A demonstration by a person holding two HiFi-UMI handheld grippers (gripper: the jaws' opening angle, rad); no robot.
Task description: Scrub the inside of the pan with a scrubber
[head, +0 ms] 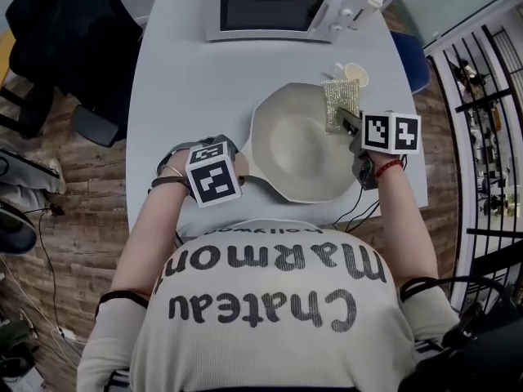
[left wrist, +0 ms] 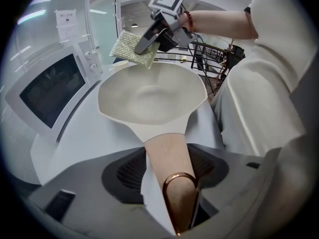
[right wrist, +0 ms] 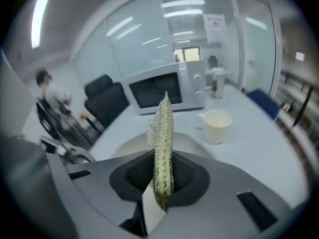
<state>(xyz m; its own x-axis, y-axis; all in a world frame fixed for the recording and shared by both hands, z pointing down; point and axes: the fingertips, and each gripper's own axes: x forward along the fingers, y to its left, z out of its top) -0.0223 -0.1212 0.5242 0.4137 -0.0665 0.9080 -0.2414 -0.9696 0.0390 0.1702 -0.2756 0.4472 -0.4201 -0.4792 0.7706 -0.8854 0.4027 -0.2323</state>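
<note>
While the right claw (right wrist: 160, 176) clamps it, the scrubber (head: 339, 101) overhangs the pan (head: 298, 155).

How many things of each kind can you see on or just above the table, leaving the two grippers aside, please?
microwave: 1
pan: 1
scrubber: 1
cup: 1
tall container beside the microwave: 1
Total: 5

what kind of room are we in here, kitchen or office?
Probably an office or lab room, not a home kitchen. The microwave sits on a plain table, glass partition walls run behind it, and black office chairs stand beside the table.
</note>
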